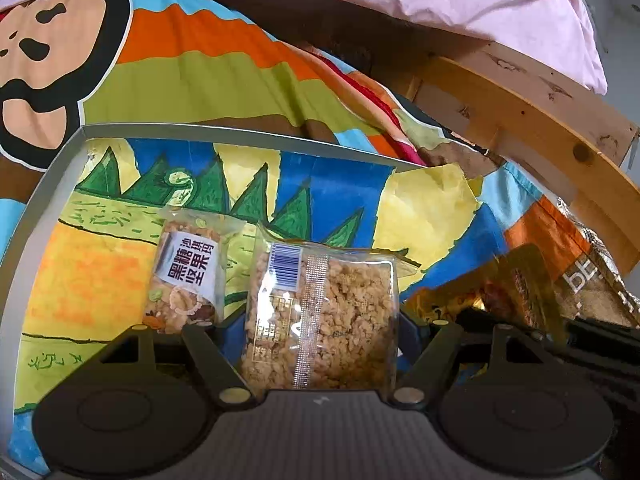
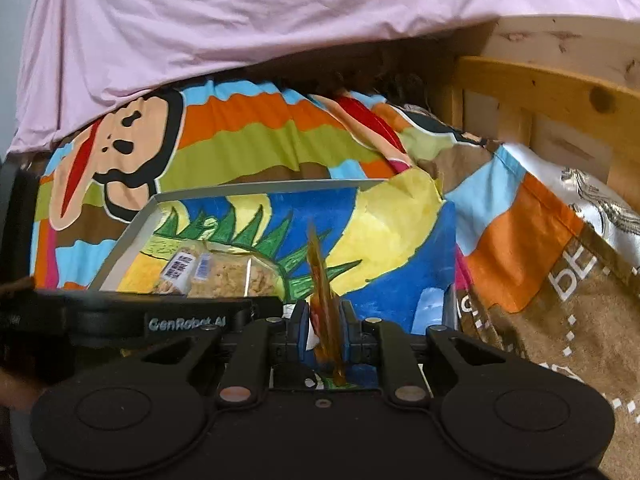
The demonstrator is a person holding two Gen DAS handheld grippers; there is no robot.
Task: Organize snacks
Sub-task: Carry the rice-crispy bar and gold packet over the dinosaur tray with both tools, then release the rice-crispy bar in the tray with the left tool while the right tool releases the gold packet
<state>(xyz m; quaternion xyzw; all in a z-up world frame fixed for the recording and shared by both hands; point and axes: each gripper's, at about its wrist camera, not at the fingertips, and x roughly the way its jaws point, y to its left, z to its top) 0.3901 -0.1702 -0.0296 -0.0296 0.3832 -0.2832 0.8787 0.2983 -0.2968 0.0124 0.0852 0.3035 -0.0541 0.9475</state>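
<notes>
While the crumbly snack pack (image 1: 320, 320) lies in the grey tray (image 1: 240, 131) between the left claw's (image 1: 316, 336) spread fingers, unpinched, the labelled nut pack (image 1: 186, 276) lies just beside it; the right claw (image 2: 326, 326), above the tray, is clamped on an amber wrapper (image 2: 322, 276).

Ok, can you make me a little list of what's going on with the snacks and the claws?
tray: grey rim, colourful drawing inside
snacks in tray: nut bar with label; crumbly bar in clear wrapper, side by side
left claw: open, crumbly bar between its fingers
right claw: shut on a golden wrapper, held edge-on over the tray
around: striped monkey blanket, pink sheet, wooden frame
</notes>
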